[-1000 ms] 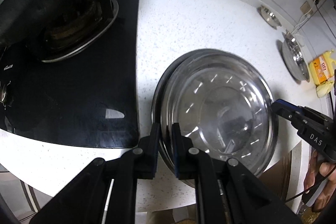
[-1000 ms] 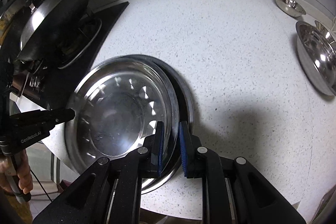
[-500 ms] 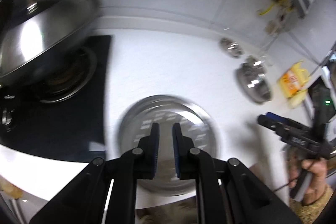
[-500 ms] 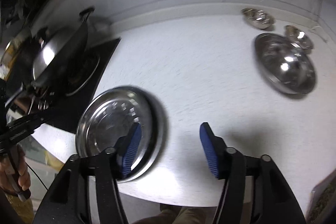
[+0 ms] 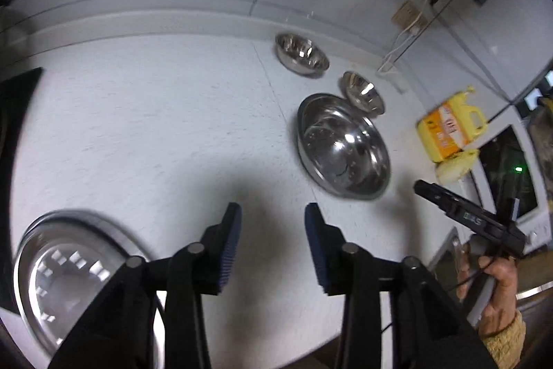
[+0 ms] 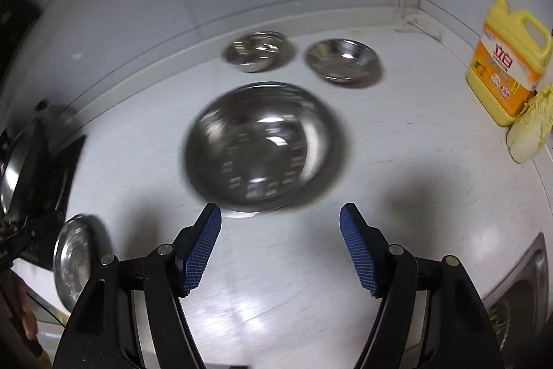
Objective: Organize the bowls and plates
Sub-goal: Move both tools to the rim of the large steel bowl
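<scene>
Stainless steel, mirror-bright and round, makes up every dish on the speckled white countertop. The landmark is the large bowl, wide and shallow, standing upright near the middle of the counter. Behind it, against the wall edge, sit two small bowls: one small bowl to its back left and a second small bowl to its back right, apart from each other. Well to the large bowl's left, at the counter's near edge beside the black hob, lies the stack of flat plates; how many plates it holds cannot be told. To the large bowl's right stands one yellow plastic detergent jug with a pale cabbage leaning at its foot.

The left gripper has just been opening; its ribbed blue pads stand apart over bare counter with nothing between them, between the plates and the large bowl. The right gripper has likewise just been opening and is spread wide and empty, just in front of the large bowl.
</scene>
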`<state>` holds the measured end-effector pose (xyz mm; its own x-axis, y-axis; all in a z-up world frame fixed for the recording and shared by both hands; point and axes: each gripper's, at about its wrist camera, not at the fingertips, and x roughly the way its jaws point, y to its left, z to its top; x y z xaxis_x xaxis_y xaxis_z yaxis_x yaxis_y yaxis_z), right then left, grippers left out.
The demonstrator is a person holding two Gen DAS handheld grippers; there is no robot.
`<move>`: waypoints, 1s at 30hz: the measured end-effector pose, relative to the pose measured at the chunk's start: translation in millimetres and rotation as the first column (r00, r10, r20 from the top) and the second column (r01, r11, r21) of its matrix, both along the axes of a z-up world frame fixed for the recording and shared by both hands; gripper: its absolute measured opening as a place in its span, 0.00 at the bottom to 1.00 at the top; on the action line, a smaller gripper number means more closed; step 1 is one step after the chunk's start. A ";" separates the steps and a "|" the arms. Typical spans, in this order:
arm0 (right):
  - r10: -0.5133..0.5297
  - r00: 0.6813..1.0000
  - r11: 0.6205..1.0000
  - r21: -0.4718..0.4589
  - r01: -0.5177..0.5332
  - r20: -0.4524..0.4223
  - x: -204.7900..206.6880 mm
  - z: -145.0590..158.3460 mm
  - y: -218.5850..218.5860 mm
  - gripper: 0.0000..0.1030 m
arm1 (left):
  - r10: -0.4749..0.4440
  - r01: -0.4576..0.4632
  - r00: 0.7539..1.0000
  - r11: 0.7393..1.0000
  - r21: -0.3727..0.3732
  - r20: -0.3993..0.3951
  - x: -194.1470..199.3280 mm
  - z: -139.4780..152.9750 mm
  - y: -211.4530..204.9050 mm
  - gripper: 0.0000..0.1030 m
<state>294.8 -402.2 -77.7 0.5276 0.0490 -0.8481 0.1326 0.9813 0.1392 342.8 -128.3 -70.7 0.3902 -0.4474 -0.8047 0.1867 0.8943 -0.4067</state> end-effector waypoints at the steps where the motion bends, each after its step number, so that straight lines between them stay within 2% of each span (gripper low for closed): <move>1: 0.002 1.000 1.000 0.000 -0.002 -0.009 7.2 -3.3 -9.1 0.65 | -0.002 0.002 1.000 1.000 0.003 -0.021 11.0 -6.4 -13.1 0.39; 3: 0.011 1.000 1.000 -0.002 -0.011 -0.028 21.4 -11.1 -24.8 0.65 | 0.012 -0.010 0.998 1.000 0.027 -0.056 34.9 -18.9 -35.1 0.40; 6: 0.039 0.997 0.999 0.018 -0.038 -0.069 47.9 -27.4 -41.3 0.65 | 0.041 -0.039 0.993 0.999 0.026 -0.110 66.8 -35.6 -57.5 0.40; 12: 0.084 0.988 0.996 0.053 -0.078 -0.128 88.1 -53.0 -65.4 0.65 | 0.069 -0.062 0.981 0.997 0.042 -0.183 102.7 -60.3 -84.8 0.40; 19: 0.162 0.973 0.984 0.100 -0.147 -0.163 113.4 -71.3 -68.7 0.65 | 0.081 -0.063 0.969 0.994 0.086 -0.232 118.7 -83.0 -105.5 0.40; 23: 0.172 0.969 0.980 0.131 -0.150 -0.176 120.7 -80.0 -72.0 0.65 | 0.079 -0.053 0.968 0.992 0.114 -0.240 122.3 -90.2 -113.8 0.40; 30: 0.206 0.962 0.975 0.126 -0.185 -0.181 125.2 -86.2 -66.6 0.65 | 0.061 -0.021 0.968 0.986 0.164 -0.244 124.4 -100.6 -122.4 0.40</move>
